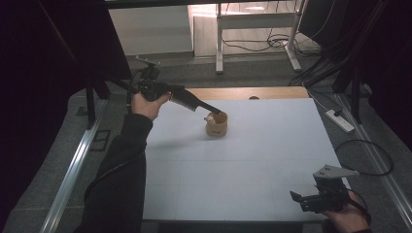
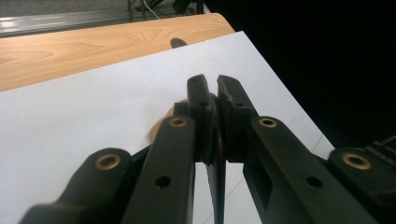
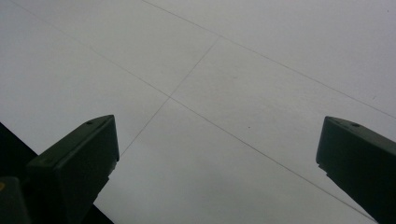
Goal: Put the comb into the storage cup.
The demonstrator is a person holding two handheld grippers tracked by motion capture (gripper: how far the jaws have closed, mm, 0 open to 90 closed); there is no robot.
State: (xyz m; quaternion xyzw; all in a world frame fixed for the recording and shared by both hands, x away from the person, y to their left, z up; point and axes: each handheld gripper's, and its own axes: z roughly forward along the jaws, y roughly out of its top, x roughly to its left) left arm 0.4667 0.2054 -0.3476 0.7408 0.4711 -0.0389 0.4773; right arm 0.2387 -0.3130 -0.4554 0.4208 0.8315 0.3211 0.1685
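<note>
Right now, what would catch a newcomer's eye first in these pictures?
A small tan cup stands alone on the white table, toward its far side. The left tongs, shut, reach to its rim. The right tongs wait open at the near right corner.

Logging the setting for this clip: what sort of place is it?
Probably a lab or workshop recording station: a white-covered table with a small wooden cup, dark curtains at the sides, loose cables and a power strip on grey carpet.
</note>
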